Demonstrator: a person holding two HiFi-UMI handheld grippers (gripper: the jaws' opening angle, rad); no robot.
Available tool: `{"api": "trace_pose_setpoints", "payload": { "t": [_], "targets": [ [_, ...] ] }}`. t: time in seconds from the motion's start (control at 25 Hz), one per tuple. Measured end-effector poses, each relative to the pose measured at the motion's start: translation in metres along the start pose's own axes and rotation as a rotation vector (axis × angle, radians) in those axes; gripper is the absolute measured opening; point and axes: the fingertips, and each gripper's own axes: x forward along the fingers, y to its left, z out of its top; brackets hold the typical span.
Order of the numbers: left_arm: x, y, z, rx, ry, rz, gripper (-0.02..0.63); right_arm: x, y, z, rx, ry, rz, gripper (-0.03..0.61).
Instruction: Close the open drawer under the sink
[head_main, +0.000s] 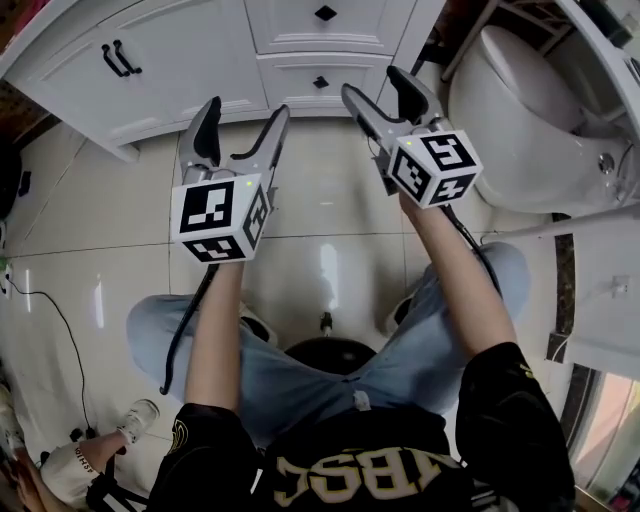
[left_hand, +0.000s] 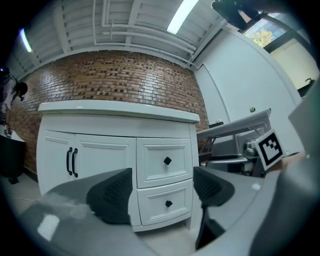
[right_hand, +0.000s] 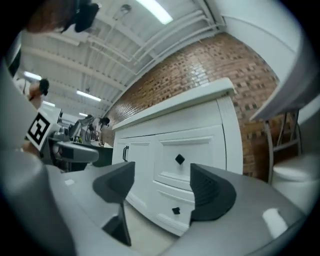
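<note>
Here both grippers hang level above the tiled floor, apart from the white cabinet; the left gripper has its jaws spread wide with nothing between them, and the right gripper is likewise spread and empty. The upper drawer and lower drawer sit stacked at the cabinet's right end, both fronts looking flush; a toilet stands beside it.

Counted: two drawers, two cupboard doors, two grippers, one toilet.
</note>
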Motion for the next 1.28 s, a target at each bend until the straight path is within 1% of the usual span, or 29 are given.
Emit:
{"api": "trace_pose_setpoints", "payload": {
  "t": [0.04, 0.08, 0.12, 0.16, 0.24, 0.36, 0.48, 0.56, 0.64, 0.76, 0.88, 0.96, 1.08, 1.2, 1.28],
  "targets": [
    [-0.006, 0.000, 0.004, -0.008, -0.014, 0.018, 0.385, -0.010, 0.003, 0.006, -0.055, -0.011, -0.017, 0.367],
    [-0.011, 0.000, 0.008, -0.020, -0.028, 0.037, 0.385, -0.020, 0.005, 0.010, -0.085, -0.023, -0.037, 0.399],
    [-0.014, 0.000, 0.010, -0.031, -0.041, 0.054, 0.385, -0.031, 0.004, 0.011, -0.095, -0.031, -0.063, 0.408],
    [-0.016, -0.002, 0.013, -0.035, -0.051, 0.065, 0.385, -0.043, 0.001, 0.010, -0.093, -0.034, -0.094, 0.408],
    [-0.016, -0.010, 0.016, -0.015, -0.061, 0.066, 0.387, -0.065, -0.009, 0.000, -0.068, -0.017, -0.156, 0.408],
    [-0.016, -0.025, 0.014, 0.016, -0.049, 0.030, 0.387, -0.090, -0.020, -0.026, -0.011, 0.044, -0.217, 0.407],
    [-0.018, -0.040, 0.008, 0.044, -0.029, 0.004, 0.387, -0.103, -0.021, -0.041, 0.083, 0.075, -0.224, 0.405],
    [-0.018, -0.050, 0.009, 0.069, -0.029, 0.004, 0.387, -0.106, -0.025, -0.034, 0.125, 0.060, -0.229, 0.403],
    [-0.018, -0.060, 0.009, 0.074, -0.036, 0.001, 0.388, -0.108, -0.027, -0.023, 0.125, 0.041, -0.243, 0.400],
    [-0.015, -0.070, 0.006, 0.081, -0.035, 0.002, 0.388, -0.107, -0.029, -0.012, 0.093, 0.035, -0.254, 0.394],
    [-0.013, -0.074, 0.004, 0.097, -0.031, -0.007, 0.388, -0.106, -0.030, -0.012, 0.053, 0.054, -0.260, 0.387],
    [-0.015, -0.073, 0.002, 0.099, -0.025, -0.007, 0.388, -0.106, -0.029, -0.013, 0.048, 0.056, -0.262, 0.385],
    [-0.015, -0.067, 0.001, 0.092, -0.019, 0.002, 0.388, -0.105, -0.031, -0.015, 0.063, 0.055, -0.264, 0.385],
    [-0.014, -0.067, 0.003, 0.094, -0.021, 0.007, 0.388, -0.105, -0.036, -0.016, 0.123, 0.072, -0.255, 0.385],
    [-0.011, -0.069, 0.006, 0.101, -0.029, 0.001, 0.388, -0.108, -0.041, -0.009, 0.157, 0.068, -0.258, 0.385]
  ]
}}
